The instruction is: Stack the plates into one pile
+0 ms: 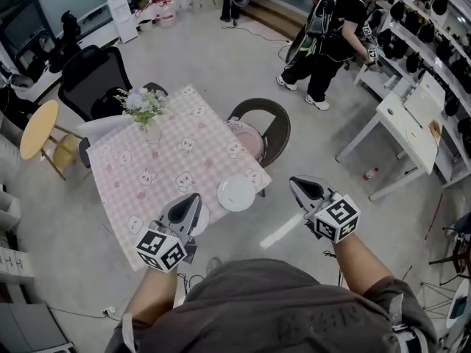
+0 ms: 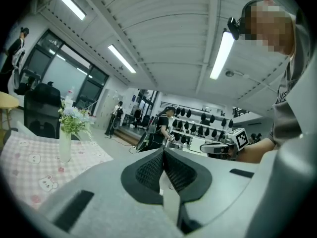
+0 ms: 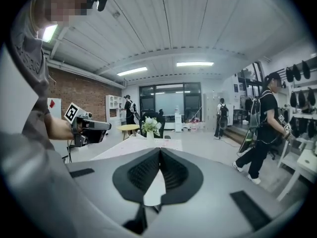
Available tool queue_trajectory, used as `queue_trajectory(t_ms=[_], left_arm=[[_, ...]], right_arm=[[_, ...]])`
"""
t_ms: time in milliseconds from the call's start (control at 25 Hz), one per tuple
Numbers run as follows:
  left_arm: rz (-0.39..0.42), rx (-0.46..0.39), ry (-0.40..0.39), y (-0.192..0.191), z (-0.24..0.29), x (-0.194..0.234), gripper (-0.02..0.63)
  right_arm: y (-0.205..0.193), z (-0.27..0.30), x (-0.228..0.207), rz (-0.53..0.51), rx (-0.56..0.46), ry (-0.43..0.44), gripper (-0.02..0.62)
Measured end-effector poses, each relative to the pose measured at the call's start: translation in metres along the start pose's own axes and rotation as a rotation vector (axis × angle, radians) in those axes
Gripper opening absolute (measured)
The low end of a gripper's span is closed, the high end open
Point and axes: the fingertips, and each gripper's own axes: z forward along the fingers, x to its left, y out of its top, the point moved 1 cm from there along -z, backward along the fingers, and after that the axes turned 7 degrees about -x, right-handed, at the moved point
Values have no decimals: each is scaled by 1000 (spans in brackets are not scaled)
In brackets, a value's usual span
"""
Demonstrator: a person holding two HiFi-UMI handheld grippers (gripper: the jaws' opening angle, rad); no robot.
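With left gripper (image 1: 193, 198) and right gripper (image 1: 296, 184) jaws pressed together, we could knock the plate (image 1: 236, 194) off the bench's (image 1: 184, 149) lower edge.

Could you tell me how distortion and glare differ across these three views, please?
Head view: even light, fisheye bending the room's edges, the white plate on the checked table sharp. Left gripper view: strong fisheye, dark corners, glare off the ceiling strip light. Right gripper view: same round vignette, ceiling panels bright but milder.
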Motion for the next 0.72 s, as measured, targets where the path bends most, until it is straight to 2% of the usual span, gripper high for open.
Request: queue_trajectory(t_ms=[520, 720], left_arm=[[-9, 18, -8, -1, -10, 20, 6], [-80, -1, -14, 1, -17, 25, 6]], right_arm=[[5, 20, 7, -19, -4, -9, -8], [6, 26, 12, -24, 0, 9, -8]])
